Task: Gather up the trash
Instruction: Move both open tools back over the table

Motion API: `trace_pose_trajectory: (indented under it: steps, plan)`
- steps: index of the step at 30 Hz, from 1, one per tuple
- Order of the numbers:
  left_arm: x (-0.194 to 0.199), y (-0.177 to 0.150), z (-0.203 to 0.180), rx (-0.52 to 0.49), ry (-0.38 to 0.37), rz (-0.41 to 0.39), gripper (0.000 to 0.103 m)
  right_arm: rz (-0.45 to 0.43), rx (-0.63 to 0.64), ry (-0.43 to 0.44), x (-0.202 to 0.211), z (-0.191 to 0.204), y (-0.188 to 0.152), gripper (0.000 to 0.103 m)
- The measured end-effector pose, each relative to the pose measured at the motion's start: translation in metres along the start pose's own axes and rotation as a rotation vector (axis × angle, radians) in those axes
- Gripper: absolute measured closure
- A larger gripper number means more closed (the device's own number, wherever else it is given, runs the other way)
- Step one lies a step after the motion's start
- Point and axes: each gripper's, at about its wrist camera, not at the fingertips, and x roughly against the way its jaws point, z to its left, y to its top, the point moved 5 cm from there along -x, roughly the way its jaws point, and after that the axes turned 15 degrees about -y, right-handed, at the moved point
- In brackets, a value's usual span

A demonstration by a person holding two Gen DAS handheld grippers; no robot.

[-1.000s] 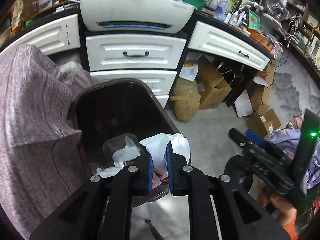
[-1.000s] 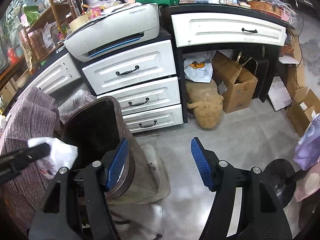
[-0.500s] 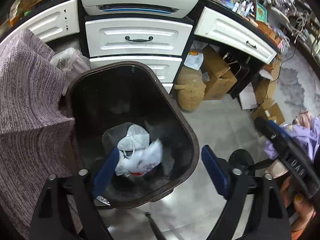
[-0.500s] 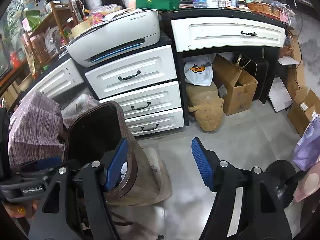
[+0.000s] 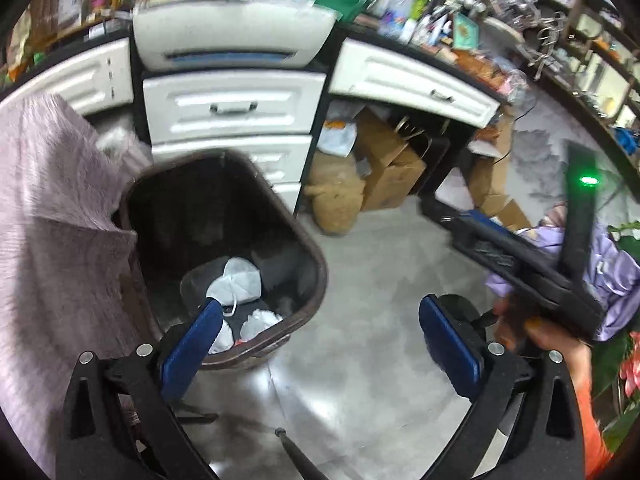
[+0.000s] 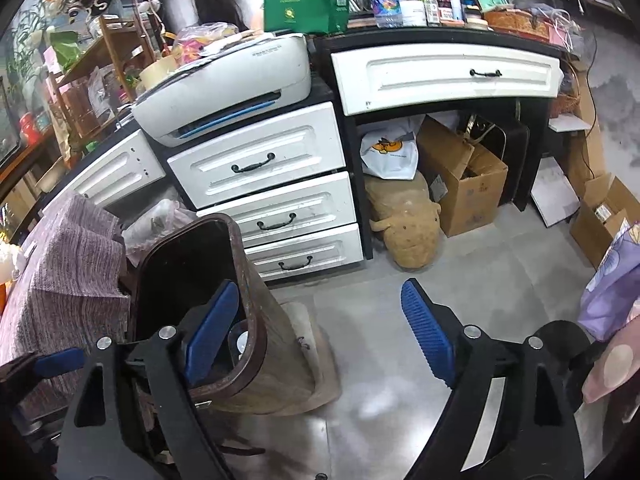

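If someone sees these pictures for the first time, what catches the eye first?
First, the brown trash bin on the floor before the white drawers, with crumpled white trash inside. Next, the left gripper above the bin's near rim, jaws opening and holding nothing.

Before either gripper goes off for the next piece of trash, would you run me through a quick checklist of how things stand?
1. Left gripper empty: ok, jaws opening, nothing between them.
2. Right gripper empty: ok, jaws opening, nothing between them.
3. White crumpled trash inside the brown bin: ok, it lies at the bottom.
4. Bin upright: ok, it stands on the floor by the white drawers.
5. Floor between the fingers free of trash: ok, bare grey tile.
6. Next piece of trash located: cannot tell, none is obvious in either view.
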Motion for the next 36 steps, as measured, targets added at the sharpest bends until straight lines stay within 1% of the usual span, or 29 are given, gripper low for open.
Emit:
trace_pose_trajectory:
  steps: [2, 7, 10, 12, 17, 22, 26, 30, 32, 35, 36]
  plan:
    - [0.015, -0.001, -0.010, -0.025, 0.003, -0.023, 0.006, -0.006, 0.009, 0.011, 0.005, 0.004, 0.002, 0.019]
    - [0.057, -0.002, -0.038, -0.118, 0.015, -0.086, 0.006, -0.033, 0.045, 0.075, 0.026, 0.024, 0.005, 0.017]
    - [0.081, -0.006, -0.042, -0.148, 0.029, -0.122, 0.006, -0.065, 0.078, 0.130, 0.046, 0.045, 0.007, 0.016]
    - [0.097, -0.009, -0.040, -0.150, 0.048, -0.141, 0.006, -0.080, 0.102, 0.157, 0.056, 0.058, 0.007, 0.014]
    - [0.131, -0.021, -0.022, -0.105, 0.087, -0.183, 0.006, -0.109, 0.184, 0.260, 0.088, 0.104, 0.003, 0.014]
    - [0.167, -0.040, 0.005, -0.042, 0.150, -0.214, 0.006, -0.134, 0.263, 0.348, 0.117, 0.146, -0.005, 0.013]
    - [0.196, -0.059, 0.028, 0.002, 0.166, -0.233, 0.006, -0.149, 0.327, 0.412, 0.139, 0.179, -0.012, 0.013]
    - [0.234, -0.082, 0.059, 0.080, 0.256, -0.267, 0.006, -0.174, 0.406, 0.488, 0.167, 0.215, -0.020, 0.013]
    - [0.258, -0.095, 0.075, 0.125, 0.312, -0.292, 0.006, -0.166, 0.448, 0.545, 0.181, 0.237, -0.028, 0.013]
    - [0.286, -0.110, 0.094, 0.157, 0.385, -0.318, 0.006, -0.153, 0.510, 0.613, 0.198, 0.268, -0.039, 0.013]
    - [0.296, -0.115, 0.102, 0.173, 0.423, -0.328, 0.006, -0.149, 0.533, 0.632, 0.202, 0.279, -0.043, 0.013]
